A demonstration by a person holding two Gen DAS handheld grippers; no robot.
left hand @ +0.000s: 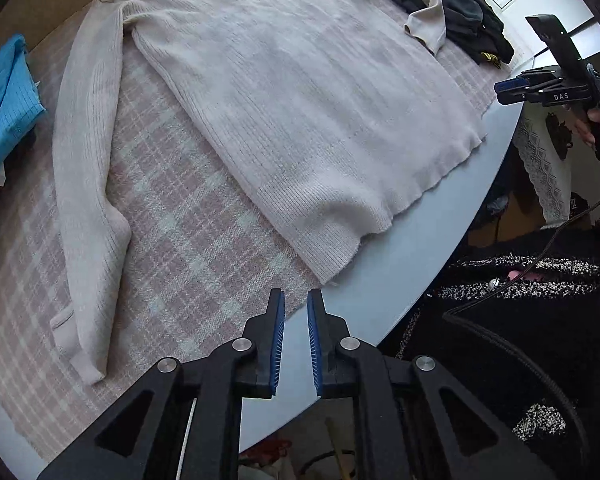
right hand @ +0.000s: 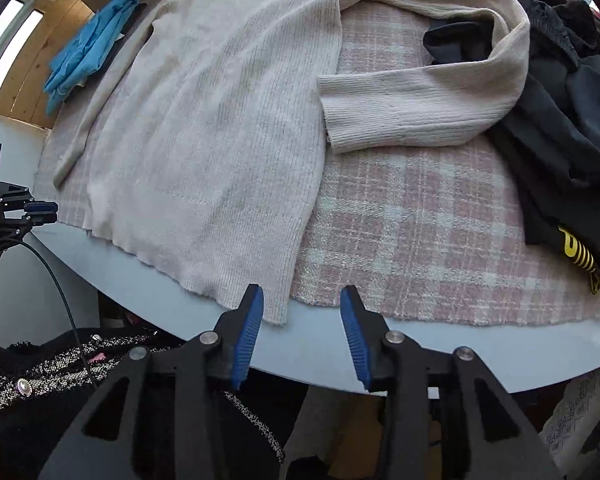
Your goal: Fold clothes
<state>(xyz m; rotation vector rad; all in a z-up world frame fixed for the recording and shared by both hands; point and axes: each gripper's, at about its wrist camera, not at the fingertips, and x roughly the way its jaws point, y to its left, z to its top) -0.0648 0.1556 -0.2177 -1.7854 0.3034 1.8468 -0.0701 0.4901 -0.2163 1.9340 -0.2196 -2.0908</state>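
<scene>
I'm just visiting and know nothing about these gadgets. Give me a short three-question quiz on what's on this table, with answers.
1. True or false: the cream sweater lies spread flat on the pink checked cloth.
2. Which sleeve is bent back on itself? A) the one near the dark clothes pile B) the one near the blue garment
3. Fill in: the left gripper and right gripper are both ___ and hold nothing.

Key: 1 true; 2 A, that sleeve curves round so its cuff points back toward the body, while the other lies nearly straight; 3 open.
</scene>
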